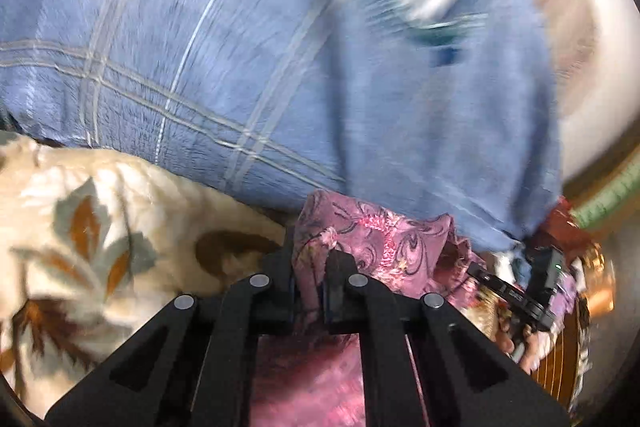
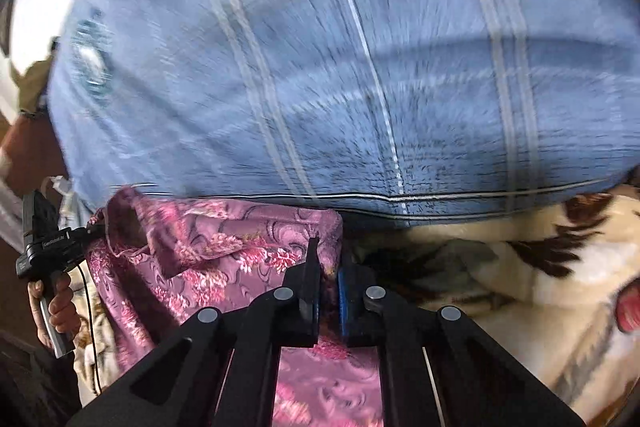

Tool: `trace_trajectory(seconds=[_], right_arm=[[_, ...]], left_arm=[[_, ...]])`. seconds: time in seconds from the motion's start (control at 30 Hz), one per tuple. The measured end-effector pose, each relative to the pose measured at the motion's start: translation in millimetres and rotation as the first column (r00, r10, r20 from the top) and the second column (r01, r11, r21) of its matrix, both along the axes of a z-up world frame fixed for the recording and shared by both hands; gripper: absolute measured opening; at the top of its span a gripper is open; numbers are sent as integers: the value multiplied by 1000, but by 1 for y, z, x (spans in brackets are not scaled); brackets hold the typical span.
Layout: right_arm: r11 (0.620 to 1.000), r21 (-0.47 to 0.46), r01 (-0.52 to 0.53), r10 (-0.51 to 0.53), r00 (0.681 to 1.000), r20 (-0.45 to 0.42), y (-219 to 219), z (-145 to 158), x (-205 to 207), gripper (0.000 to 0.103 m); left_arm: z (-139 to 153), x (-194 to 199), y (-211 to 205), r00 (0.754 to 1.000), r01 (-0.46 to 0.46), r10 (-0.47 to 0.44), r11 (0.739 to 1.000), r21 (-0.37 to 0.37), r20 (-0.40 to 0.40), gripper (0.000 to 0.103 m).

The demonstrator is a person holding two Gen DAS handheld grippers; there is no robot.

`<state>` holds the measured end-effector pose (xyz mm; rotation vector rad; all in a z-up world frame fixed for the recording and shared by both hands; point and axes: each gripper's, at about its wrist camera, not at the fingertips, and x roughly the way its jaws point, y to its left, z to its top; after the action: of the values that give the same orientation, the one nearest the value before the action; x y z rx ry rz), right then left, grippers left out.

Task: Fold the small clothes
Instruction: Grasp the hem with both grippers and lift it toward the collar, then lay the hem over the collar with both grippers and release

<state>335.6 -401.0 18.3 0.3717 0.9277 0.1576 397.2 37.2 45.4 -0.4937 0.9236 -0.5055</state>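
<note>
Both tongs clamped on one pink patterned cloth, lifted in front of a blue plaid pillow.

Left wrist view: the left tongs [image 1: 310,281] are pinched together on a bunched edge of the pink cloth [image 1: 372,231], which rises at 12 o'clock from the fingertips and hangs below them. A cream floral blanket [image 1: 80,227] lies at 9 o'clock; the blue pillow [image 1: 240,47] fills the upper half. At 3 o'clock the right tongs [image 1: 486,277] grip the cloth's far edge, a hand [image 1: 520,343] on the handle. Right wrist view: the right tongs [image 2: 328,275] are closed on the pink cloth [image 2: 208,247], which stretches towards 9 o'clock, where the left tongs [image 2: 94,229] hold it, a hand [image 2: 56,307] below. The blanket [image 2: 520,287] sits at 3 o'clock, the pillow [image 2: 320,67] above. Both views are motion-blurred.
</note>
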Motion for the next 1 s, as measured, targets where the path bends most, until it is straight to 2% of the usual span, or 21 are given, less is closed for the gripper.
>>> trace_trajectory(seconds=[0.07,0.2,0.3,0.33,0.4,0.43,0.5,0.57,0.6,0.63,0.67,0.7,0.73,0.8,0.87,0.93,1.0], right_arm=[[1000,16,-13,12,998,60,0,23,-38,6],[998,36,-52,46,988,144,-1,55,-121,6],[997,28,-76,70,982,174,10,60,-201,6],[997,25,-78,72,982,173,21,61,-206,6],[996,18,-84,79,982,171,36,41,-245,6],[997,11,-72,70,985,156,38,30,-259,6],[999,27,-46,43,994,102,37,5,-267,6],[996,87,5,-8,1000,30,39,-36,-272,8],[994,105,23,-25,1000,17,38,-44,-273,14],[993,103,59,-59,998,2,39,-51,-277,16],[991,96,89,-91,996,10,39,-51,-285,19],[990,100,103,-107,994,28,39,-48,-293,27],[986,111,123,-129,990,51,38,-43,-305,42],[975,157,156,-171,981,87,34,-35,-330,56],[961,218,170,-195,975,102,31,-35,-349,56],[950,258,174,-201,976,79,32,-41,-356,56],[936,316,158,-184,982,52,34,-50,-356,56]], left_arm=[[19,-41,11,999,10,-9,1000,-16,46,6],[30,-112,28,997,25,-22,999,-39,75,6],[20,-179,36,997,35,-30,997,-68,74,6],[14,-198,40,998,28,-24,998,-62,63,6],[-20,-227,42,1000,9,-9,999,-36,1,6],[-37,-227,40,999,-3,2,1000,-17,-34,6],[-70,-237,36,996,-36,39,999,32,-81,7],[-94,-248,31,988,-76,85,994,78,-126,9],[-94,-257,30,988,-87,97,993,79,-121,10],[-89,-271,29,989,-105,111,993,60,-100,18],[-82,-286,30,990,-114,117,993,37,-82,36],[-80,-292,30,990,-120,122,992,26,-76,46],[-77,-303,31,989,-130,131,991,17,-66,54],[-73,-317,33,989,-134,134,991,11,-58,54],[-77,-325,37,983,-147,141,988,-42,-117,54],[-87,-325,38,976,-155,134,982,-111,-172,54],[-96,-327,37,970,-158,126,977,-144,-208,54]])
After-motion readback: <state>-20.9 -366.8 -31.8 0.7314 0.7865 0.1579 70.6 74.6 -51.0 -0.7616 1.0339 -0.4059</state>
